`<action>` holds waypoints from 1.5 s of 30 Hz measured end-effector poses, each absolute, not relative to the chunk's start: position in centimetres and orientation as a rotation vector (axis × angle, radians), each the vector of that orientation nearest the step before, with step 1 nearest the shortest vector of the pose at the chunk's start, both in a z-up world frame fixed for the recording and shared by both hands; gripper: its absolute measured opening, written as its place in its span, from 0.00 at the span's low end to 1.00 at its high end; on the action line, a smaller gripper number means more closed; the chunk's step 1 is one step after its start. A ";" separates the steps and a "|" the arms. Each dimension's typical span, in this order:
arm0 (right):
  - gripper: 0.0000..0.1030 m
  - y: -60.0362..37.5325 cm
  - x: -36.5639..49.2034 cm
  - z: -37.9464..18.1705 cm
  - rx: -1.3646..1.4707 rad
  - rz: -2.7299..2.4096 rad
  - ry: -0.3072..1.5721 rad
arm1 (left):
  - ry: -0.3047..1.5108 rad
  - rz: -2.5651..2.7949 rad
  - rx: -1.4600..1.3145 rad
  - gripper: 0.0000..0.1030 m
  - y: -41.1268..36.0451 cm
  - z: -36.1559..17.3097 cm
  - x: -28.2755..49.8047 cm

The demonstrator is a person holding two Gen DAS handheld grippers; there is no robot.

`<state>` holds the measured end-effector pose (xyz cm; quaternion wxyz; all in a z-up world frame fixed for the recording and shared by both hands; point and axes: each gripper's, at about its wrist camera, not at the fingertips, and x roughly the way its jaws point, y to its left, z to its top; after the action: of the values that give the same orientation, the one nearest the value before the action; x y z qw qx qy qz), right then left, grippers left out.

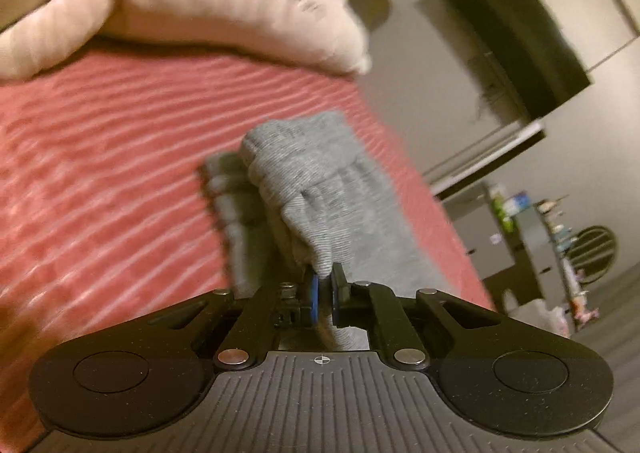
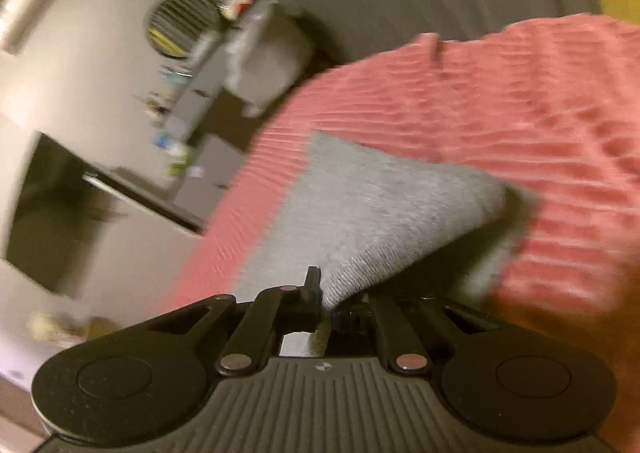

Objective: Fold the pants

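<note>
Grey pants (image 1: 320,189) lie on a bed under a pink ribbed bedspread (image 1: 104,181), close to the bed's edge, and part of the fabric is lifted off the cover by both tools. The left hand-held gripper (image 1: 325,289) is fully closed, its blue pads pinching a bunched fold of the grey cloth that rises in a ridge from the jaws up toward the middle of the view. The right hand-held gripper (image 2: 322,293) is likewise closed on an edge of the pants (image 2: 372,209), which stretch away from its jaws as a broad, flatter panel with a folded corner at the far right. A pale pillow (image 1: 192,1) rests at the head of the bed, well apart from the garment.

Both views are blurred, so exactly which edge each tool holds I cannot tell; judging by the spread, this looks like carrying one end of the pants over the rest to make a fold.

To do it well, I would keep both pinches firm and the two tools level with each other, so the lifted edge stays straight rather than sagging in the middle. Keeping light tension between them should stop the bunched ridge on the left from being laid down as a wrinkle. The lifted edge should come down square on the layer beneath, clear of the bed's side, and only then should the jaws release.
</note>
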<state>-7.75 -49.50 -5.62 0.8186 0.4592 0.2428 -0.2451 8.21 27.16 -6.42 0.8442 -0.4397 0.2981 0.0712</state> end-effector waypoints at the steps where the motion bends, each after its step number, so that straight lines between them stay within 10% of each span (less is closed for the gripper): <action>1: 0.05 -49.3 -7.4 -6.4 0.963 -0.548 0.569 | 0.649 0.161 -0.942 0.07 27.4 -7.4 7.2; 16: 0.12 -49.9 -9.0 -5.1 0.866 -0.630 0.645 | 0.719 0.251 -0.771 0.09 26.3 -5.8 6.0; 24: 0.20 -45.0 -8.2 1.5 0.473 -0.837 0.489 | 0.540 0.311 -0.330 0.74 18.2 1.0 6.2; 39: 0.21 -18.3 16.0 -2.6 0.194 -0.066 0.678 | 0.652 -0.035 -0.022 0.74 -1.9 -2.2 21.9; 42: 0.42 -17.8 17.9 -4.7 0.124 -0.048 0.748 | 0.795 -0.040 0.105 0.79 -2.0 -6.2 22.7; 45: 0.44 -17.6 16.2 -5.9 0.016 0.010 0.689 | 0.704 -0.058 0.098 0.88 -0.2 -7.0 21.0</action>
<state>16.17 -17.62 -5.87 0.9411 0.0079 0.3379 0.0050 21.05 -0.21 -6.96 0.9372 0.0478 0.3444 -0.0285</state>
